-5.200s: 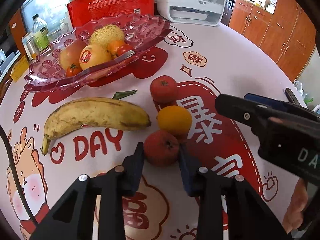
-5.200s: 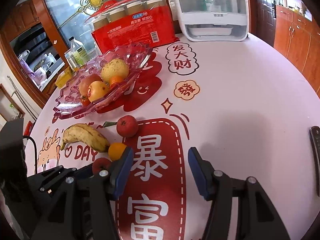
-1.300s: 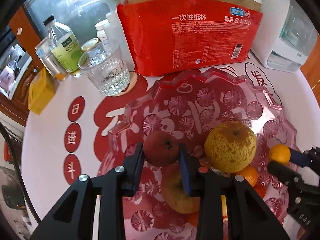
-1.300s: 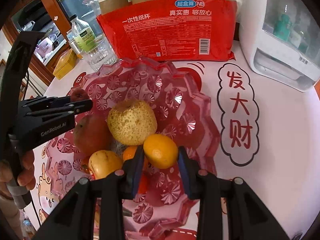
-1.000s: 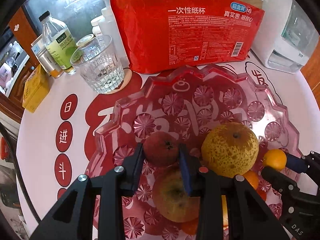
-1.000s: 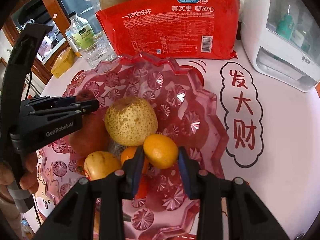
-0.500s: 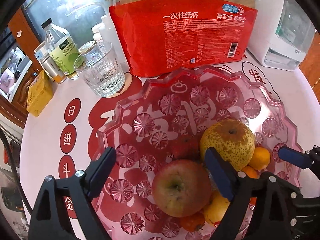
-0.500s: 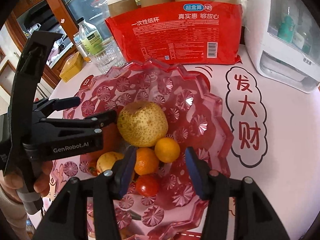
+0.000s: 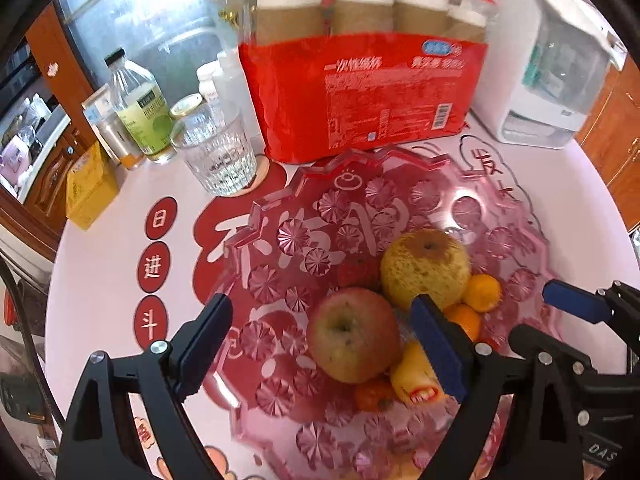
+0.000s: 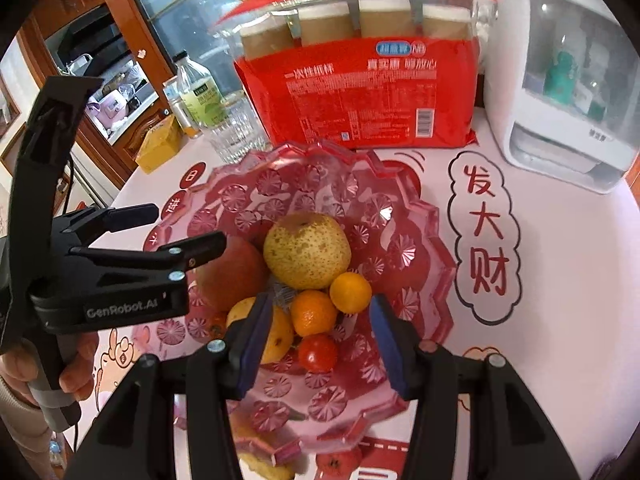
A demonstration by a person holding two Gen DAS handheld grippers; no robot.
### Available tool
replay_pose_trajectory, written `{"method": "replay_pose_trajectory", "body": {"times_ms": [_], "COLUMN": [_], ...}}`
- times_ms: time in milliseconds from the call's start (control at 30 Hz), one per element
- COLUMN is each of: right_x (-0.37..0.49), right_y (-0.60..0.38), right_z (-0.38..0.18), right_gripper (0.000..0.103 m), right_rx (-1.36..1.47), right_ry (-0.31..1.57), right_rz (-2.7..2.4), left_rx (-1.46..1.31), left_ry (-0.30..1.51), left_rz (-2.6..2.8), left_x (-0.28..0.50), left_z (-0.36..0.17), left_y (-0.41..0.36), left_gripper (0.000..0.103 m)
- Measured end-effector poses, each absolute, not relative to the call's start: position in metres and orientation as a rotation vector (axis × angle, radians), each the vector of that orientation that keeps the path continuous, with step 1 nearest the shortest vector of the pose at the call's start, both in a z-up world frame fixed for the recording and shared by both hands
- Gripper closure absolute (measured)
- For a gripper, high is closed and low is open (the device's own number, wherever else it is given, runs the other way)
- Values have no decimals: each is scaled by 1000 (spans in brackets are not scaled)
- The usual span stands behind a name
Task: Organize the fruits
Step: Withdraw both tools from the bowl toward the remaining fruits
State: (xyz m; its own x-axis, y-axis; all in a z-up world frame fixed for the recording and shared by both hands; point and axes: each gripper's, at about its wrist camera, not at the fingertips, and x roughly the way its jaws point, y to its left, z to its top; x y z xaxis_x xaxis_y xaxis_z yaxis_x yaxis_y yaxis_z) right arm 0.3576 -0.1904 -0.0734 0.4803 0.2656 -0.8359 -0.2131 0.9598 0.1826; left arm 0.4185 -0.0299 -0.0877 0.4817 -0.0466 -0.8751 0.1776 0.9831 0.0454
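Fruit bowl point(image 10: 420, 240), pink cut plastic, on the bench: landmark.

In the bowl: pear point(image 10: 307, 250), apple point(image 9: 354, 340), two oranges, the upper one point(image 10: 350, 287) against the pear, tomato point(image 10: 317, 353).

Outside its near rim: banana point(image 10: 264, 467) and red fruit point(image 10: 340, 461), not yet in.

Left gripper point(image 9: 320, 336): jaws wide open, empty, over the apple. Right gripper point(image 10: 316, 340): jaws open, empty, over the oranges.

Risk: the pile is heaped; a jaw brushing it could roll the upper orange out. A knock on the rim could tip the bowl.

Writing: "GenRobot.AI" on the left gripper; red pack point(image 10: 360, 92) behind the bowl, "一次性纸杯"; bench print point(image 10: 486, 236) right of the bowl, "发大财".
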Motion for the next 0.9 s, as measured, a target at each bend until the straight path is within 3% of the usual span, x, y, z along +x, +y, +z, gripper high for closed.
{"method": "replay_pose_trajectory", "body": {"times_ms": [467, 900], "right_x": [297, 227], "right_y": [-204, -208], "right_z": [6, 36], "right_gripper": [52, 52], "right_rx": [47, 58], "right_ry": [893, 792], "right_rz": [252, 301], "left_rx": [142, 69], "left_ry": [956, 945], "left_rz": [-195, -232], "left_x": [344, 272], "left_z": [-5, 12], "left_y": [-30, -25], "left_gripper": [13, 13]}}
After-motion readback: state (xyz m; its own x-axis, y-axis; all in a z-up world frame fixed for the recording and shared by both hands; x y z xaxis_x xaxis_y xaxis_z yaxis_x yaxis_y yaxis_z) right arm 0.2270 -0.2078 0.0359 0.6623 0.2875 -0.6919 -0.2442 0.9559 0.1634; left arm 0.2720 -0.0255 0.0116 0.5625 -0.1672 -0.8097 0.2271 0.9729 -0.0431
